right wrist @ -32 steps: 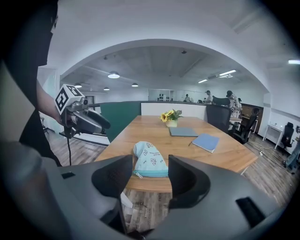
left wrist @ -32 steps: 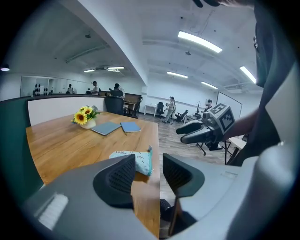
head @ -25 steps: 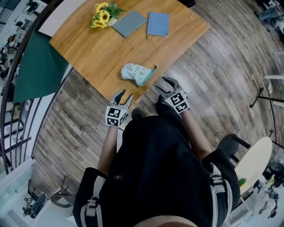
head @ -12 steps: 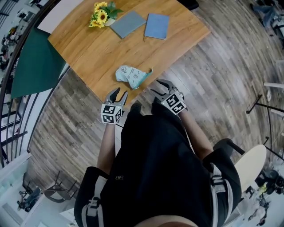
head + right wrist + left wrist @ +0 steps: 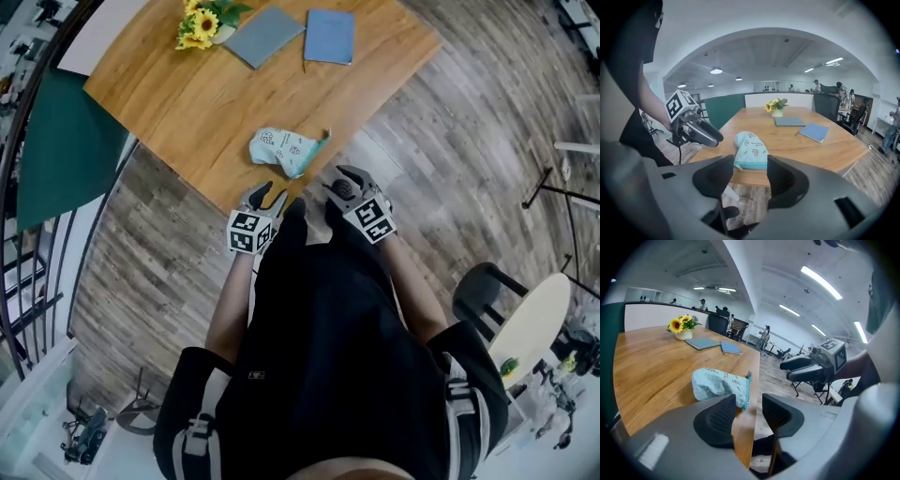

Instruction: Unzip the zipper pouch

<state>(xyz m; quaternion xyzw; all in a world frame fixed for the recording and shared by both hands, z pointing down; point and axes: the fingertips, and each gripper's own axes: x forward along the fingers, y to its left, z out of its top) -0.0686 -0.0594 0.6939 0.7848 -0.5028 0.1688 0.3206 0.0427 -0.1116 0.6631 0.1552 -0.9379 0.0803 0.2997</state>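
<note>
Nearest in, both grippers hovered just off the near edge of the table (image 5: pixel 216 112), right in front of the person. The left gripper (image 5: pixel 269 195) had its jaws standing well apart, with nothing between the pads. Its own view showed only the table edge and the floor through the gap. It was the same on the right gripper (image 5: pixel 343 182): jaws wide and empty, the target framed beyond the gap but not touched.

Just past them lay the zipper pouch (image 5: pixel 286 150), slumped on its side close to the table's near edge and roughly between the two grippers. It was pale blue-green with little prints, soft and crumpled, and looked closed. A teal band (image 5: pixel 750 165) ran along the end facing the right gripper, most likely the zipper line. A teal tab (image 5: pixel 325 139) poked up at one corner.

This read as the approach, with the unzipping itself not yet begun. The clean way in would be for one gripper to pinch the fabric right beside the band, perhaps at that tab. The other would then take the pull and draw it along the zipper line rather than upward. The pouch looked limp enough to slide or bunch unless it was anchored first. The pull itself was too small to pick out with any certainty.

Farther back, a grey notebook (image 5: pixel 264 36) and a blue notebook (image 5: pixel 330 36) lay side by side. Sunflowers (image 5: pixel 199 21) stood at the far edge, all well apart from the pouch.
</note>
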